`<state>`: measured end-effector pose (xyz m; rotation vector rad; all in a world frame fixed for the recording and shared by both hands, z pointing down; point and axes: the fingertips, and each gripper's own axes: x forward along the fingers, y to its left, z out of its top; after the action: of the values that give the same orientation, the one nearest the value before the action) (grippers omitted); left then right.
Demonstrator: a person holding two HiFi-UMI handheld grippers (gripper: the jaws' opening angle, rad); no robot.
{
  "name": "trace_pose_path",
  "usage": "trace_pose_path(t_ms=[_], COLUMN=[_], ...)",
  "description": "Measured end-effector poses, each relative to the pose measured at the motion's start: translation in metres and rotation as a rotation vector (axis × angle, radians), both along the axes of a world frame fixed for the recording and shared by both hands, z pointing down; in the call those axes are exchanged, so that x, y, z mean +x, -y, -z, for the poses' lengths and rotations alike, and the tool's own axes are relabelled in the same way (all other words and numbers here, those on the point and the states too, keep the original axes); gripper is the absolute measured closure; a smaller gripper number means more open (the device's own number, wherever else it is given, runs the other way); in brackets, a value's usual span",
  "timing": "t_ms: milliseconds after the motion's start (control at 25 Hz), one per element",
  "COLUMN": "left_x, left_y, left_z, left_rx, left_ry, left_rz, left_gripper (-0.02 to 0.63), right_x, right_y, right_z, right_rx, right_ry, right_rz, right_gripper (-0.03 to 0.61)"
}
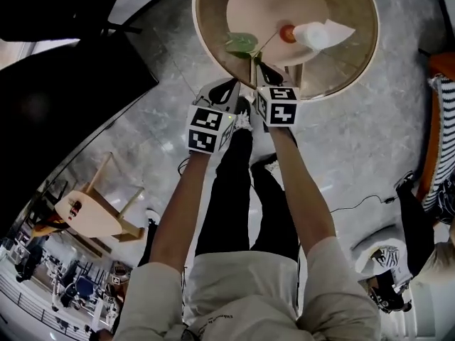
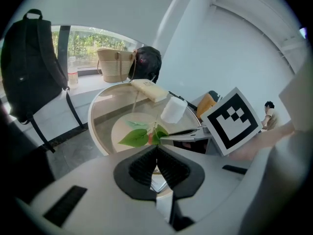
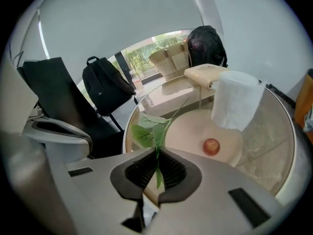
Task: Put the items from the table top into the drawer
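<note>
Right gripper (image 3: 157,155) is clamping the leafy sprig (image 3: 146,131) by its lower end, at the near edge of the glass table (image 3: 274,131). Left gripper (image 2: 156,155) is sitting closed on nothing. Sprig's probably light, floppy and tear-prone, so I'm guessing gripping the stem beats gripping the leaves.

The table (image 1: 352,59) has a clear glossy glass top over a smooth cream base, and the floor (image 1: 163,126) is polished grey stone. The left tongs (image 2: 156,150) and right tongs (image 3: 157,153) are smooth matt grey plastic with ribbed black pads (image 3: 140,170). The leaves (image 3: 142,131) look waxy, and the backpack (image 3: 105,89) is matt black cloth.
</note>
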<state>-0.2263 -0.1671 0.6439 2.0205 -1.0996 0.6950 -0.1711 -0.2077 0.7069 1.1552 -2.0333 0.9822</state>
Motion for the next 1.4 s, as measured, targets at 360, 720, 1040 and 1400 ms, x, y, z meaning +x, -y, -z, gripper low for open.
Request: trace_pose_path(t_ms=[360,720,1040,1400], left_x=[0.098,0.149,0.151,0.117], left_y=[-0.112,-0.216,-0.239,-0.208], left_z=[0.013,0.006,-0.019,-0.159], left_rx=[0.018,-0.016,-0.010,-0.016], left_ry=[0.009,-0.018,-0.017,0.024], left_rz=[-0.045,0.012,0.034,0.004], left_gripper=[0.592,0.592,0.592,0.592], right_x=[0.102,0.160,0.180,0.178], right_y=[-0.126,-0.245,-0.286,-0.238], right_z=[0.005,0.004,-0.044,-0.191], right_rx=[-0.024,-0.084,-0.199,-0.241], right_ry=[0.015,0.019,0.073,0.094], right_rz=[-0.050,-0.012,-0.084,-0.190], right_gripper=[0.537,0.537,0.537,0.537])
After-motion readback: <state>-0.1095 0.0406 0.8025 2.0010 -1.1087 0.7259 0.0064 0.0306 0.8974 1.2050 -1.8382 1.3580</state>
